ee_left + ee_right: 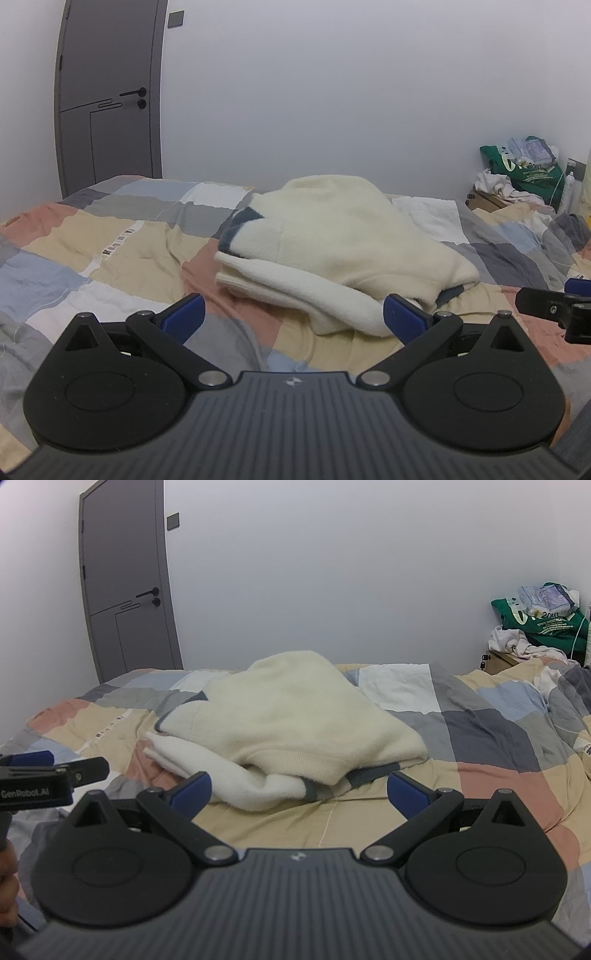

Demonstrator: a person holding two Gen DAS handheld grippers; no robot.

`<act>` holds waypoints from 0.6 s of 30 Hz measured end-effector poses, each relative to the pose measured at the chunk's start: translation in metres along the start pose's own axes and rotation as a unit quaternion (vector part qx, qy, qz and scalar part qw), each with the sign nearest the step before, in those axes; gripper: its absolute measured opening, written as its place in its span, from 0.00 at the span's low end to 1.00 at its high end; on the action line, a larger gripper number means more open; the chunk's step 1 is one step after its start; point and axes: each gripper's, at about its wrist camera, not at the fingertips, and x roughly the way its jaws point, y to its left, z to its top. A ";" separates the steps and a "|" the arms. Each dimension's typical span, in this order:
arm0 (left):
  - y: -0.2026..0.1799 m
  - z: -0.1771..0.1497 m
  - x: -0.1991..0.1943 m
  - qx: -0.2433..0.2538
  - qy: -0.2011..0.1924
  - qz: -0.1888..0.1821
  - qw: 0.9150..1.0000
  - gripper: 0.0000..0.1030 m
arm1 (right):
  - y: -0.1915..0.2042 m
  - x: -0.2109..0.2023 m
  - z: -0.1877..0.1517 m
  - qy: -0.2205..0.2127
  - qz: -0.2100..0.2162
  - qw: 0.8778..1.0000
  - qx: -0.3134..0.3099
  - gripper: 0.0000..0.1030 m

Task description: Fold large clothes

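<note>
A cream fleece garment [332,240] with dark blue-grey trim lies in a folded heap on the patchwork bed cover [110,240]; it also shows in the right wrist view [295,723]. My left gripper [293,314] is open and empty, just short of the garment's near edge. My right gripper [299,794] is open and empty, its jaws on either side of the garment's near hem, a little in front of it. The right gripper also shows at the right edge of the left wrist view [554,306], and the left gripper at the left edge of the right wrist view [55,771].
A grey door [107,99] stands at the back left. A green bag [535,624] and a pile of clothes sit on a brown box [498,661] at the back right corner. A rumpled duvet [554,701] rises at the right.
</note>
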 end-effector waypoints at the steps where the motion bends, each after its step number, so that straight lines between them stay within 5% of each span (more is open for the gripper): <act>1: 0.000 0.000 0.000 0.000 -0.001 0.000 1.000 1.00 | 0.000 0.000 0.000 0.000 0.000 1.000 0.000 1.00; 18: 0.001 0.000 0.000 0.001 -0.001 0.002 1.000 1.00 | -0.003 0.001 -0.001 0.002 -0.005 1.000 0.005 1.00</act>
